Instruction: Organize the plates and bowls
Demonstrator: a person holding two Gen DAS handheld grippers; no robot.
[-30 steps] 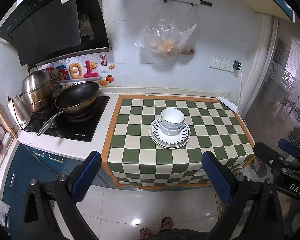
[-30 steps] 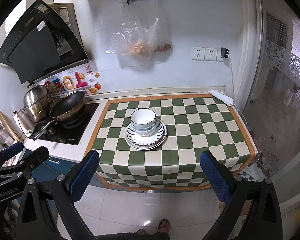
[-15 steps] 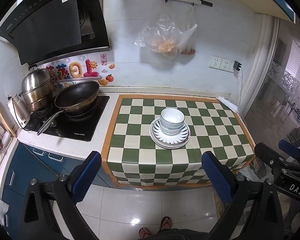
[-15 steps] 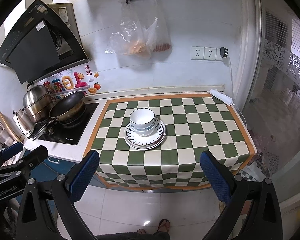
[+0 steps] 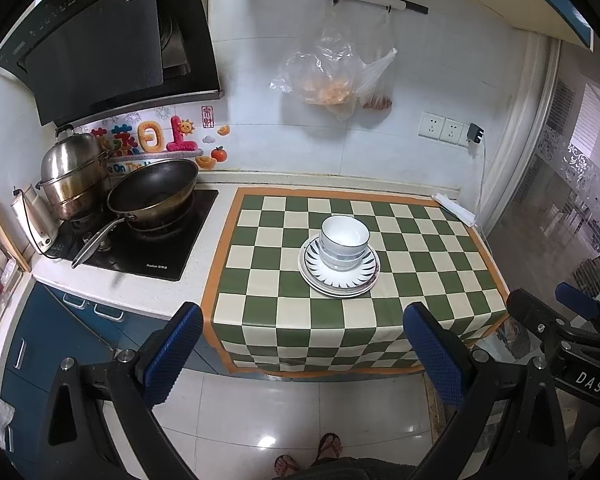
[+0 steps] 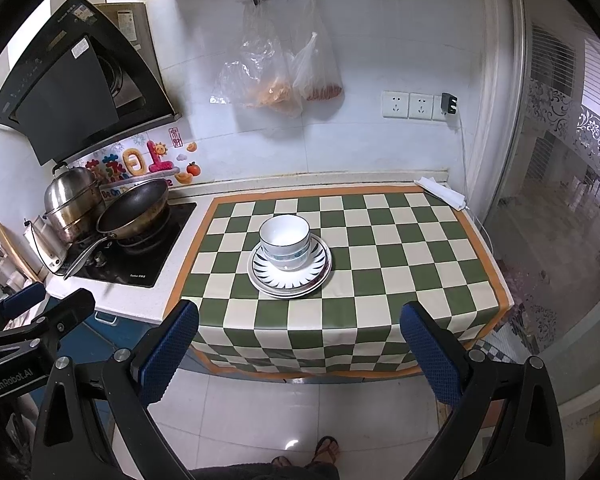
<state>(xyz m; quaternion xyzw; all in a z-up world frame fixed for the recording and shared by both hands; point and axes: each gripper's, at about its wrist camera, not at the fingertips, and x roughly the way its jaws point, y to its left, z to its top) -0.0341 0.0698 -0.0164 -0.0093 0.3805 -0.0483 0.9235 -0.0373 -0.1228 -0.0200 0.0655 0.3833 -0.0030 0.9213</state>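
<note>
White bowls [image 5: 344, 245] [image 6: 285, 240] sit nested in a stack on stacked white plates [image 5: 340, 280] [image 6: 290, 280] with a dark ray pattern, in the middle of the green-and-cream checked cloth [image 5: 420, 264] [image 6: 400, 264]. My left gripper [image 5: 304, 356] hangs open over the floor, well in front of the counter edge, with nothing between its blue pads. My right gripper [image 6: 300, 352] is open too, at a similar distance back from the stack. In the left wrist view the right gripper [image 5: 556, 320] shows at the right edge; in the right wrist view the left gripper [image 6: 32, 312] shows at the left edge.
A hob [image 5: 140, 248] on the left carries a dark wok [image 5: 152, 192] with its handle pointing toward me and a steel steamer pot [image 5: 74, 172]. A range hood [image 5: 100, 48] hangs above. Plastic bags [image 6: 276, 64] hang on the wall rail. A folded cloth [image 6: 440, 192] lies at the back right corner. A person's sandalled feet [image 5: 308, 456] stand on the tiled floor.
Both views have shifted only very slightly; the stack and both open grippers stay as they were.
</note>
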